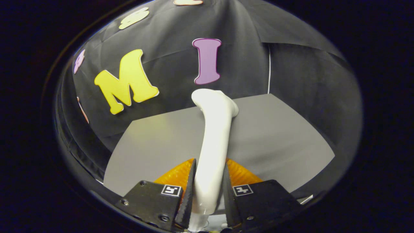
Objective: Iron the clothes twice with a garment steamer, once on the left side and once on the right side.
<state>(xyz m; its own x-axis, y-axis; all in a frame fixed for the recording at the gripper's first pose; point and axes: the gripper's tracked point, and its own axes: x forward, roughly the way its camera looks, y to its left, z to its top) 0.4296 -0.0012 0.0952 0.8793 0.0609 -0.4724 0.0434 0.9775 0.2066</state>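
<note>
Gripper (208,181) fingers clamped on both sides of white garment steamer (213,139) handle, narrow gap. Orange piece (241,173) just behind steamer. Grey table (275,139) spreads wide beyond steamer, its edges meeting the dark wall.

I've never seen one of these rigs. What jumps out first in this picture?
The white steamer stands out most: it rises between the gripper fingers, which are shut on its handle, its wider head pointing toward the booth wall. Just behind the fingers lies an orange garment on the grey table.
</note>
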